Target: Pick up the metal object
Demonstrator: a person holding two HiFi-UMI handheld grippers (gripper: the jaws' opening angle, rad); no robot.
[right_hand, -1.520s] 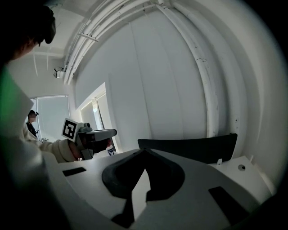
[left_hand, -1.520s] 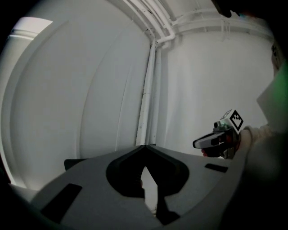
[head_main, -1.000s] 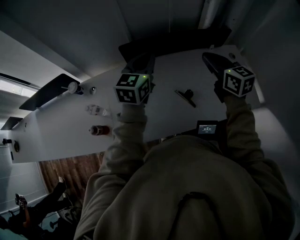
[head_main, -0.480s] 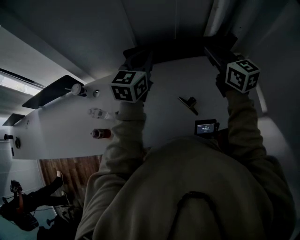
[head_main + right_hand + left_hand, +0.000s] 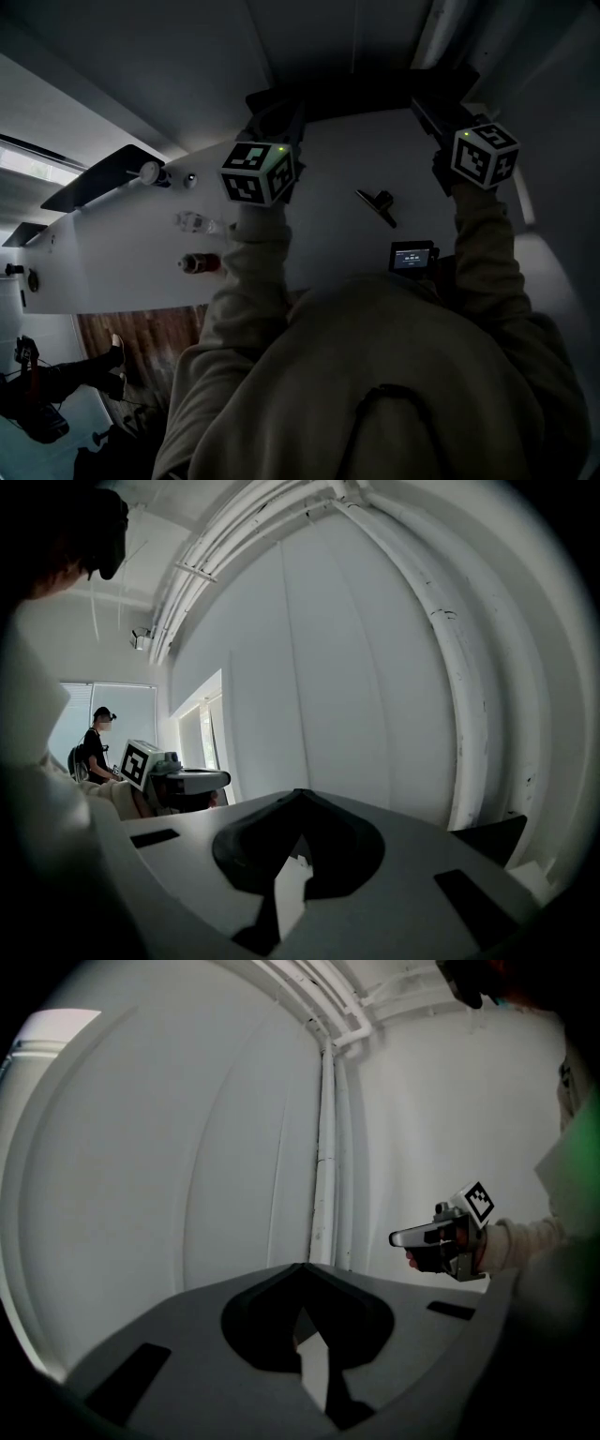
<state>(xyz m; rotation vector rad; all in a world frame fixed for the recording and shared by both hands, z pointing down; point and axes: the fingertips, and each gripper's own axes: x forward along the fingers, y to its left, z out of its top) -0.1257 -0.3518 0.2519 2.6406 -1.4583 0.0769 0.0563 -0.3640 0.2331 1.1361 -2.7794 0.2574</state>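
Note:
The metal object [image 5: 377, 203], a small dark T-shaped piece, lies on the white table [image 5: 328, 234] between my two hands. Both grippers are held up off the table and point past its far edge at a white wall. My left gripper [image 5: 279, 114] is left of the object, with its marker cube [image 5: 259, 172] nearer me. In the left gripper view its jaws [image 5: 307, 1269] meet at the tip with nothing between them. My right gripper [image 5: 433, 99] is to the object's right. Its jaws [image 5: 298, 795] are shut and empty. Each gripper view shows the other gripper, the right one [image 5: 441, 1237] and the left one [image 5: 178, 782].
A small device with a lit screen [image 5: 413, 255] sits at the table's near edge. On the left lie a clear bottle [image 5: 197, 223], a red can-like item [image 5: 199, 262] and a white round piece [image 5: 150, 172]. A dark panel [image 5: 98, 183] is further left. A person [image 5: 97, 742] stands far off.
Both grippers rose a little toward the table's far edge in the first half second, then stayed nearly still. The metal object has not moved. A person at lower left shifted.

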